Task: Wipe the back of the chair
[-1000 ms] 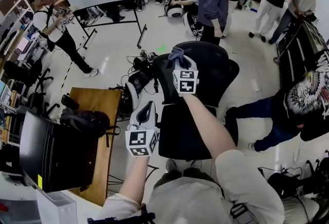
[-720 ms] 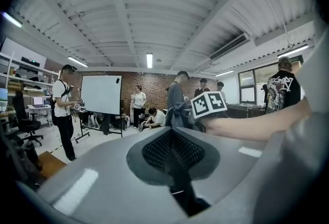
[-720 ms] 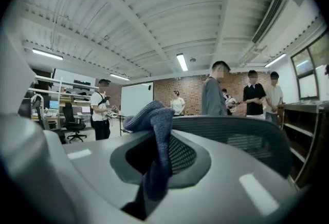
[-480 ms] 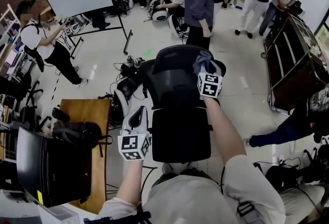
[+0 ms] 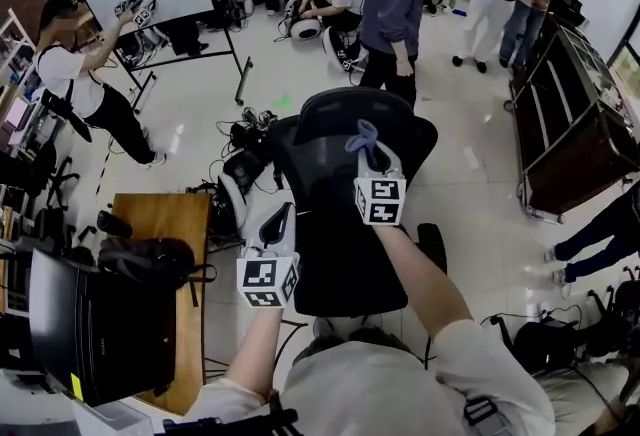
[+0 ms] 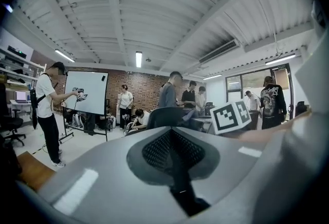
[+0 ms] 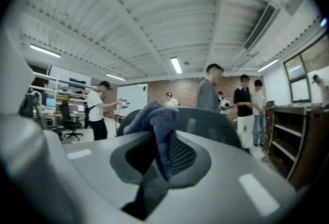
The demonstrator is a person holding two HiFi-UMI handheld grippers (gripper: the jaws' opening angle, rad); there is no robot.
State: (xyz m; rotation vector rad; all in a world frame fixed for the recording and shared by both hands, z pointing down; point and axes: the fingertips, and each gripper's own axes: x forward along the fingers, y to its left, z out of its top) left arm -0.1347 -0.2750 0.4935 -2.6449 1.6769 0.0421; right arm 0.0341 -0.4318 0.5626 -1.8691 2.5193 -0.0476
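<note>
Head view: blue-grey cloth (image 5: 362,135) held at the black chair's backrest (image 5: 325,149).
The backrest stands mid-floor (image 5: 470,124), its seat (image 5: 340,274) on the person's side. The right hand-held gripper (image 5: 372,162), jaws clamped on the cloth, holds it against the backrest's upper middle. The left hand-held gripper (image 5: 281,216), jaws together with nothing between them, hovers off the backrest's left edge, near the wooden worktop's (image 5: 165,214) right edge.

Bright, even illumination from long white ceiling strip lamps (image 6: 139,58). Soft, faint shadows. Strong fisheye bending, black vignetting at edges of both gripper views. Nearest foreground out of focus.
</note>
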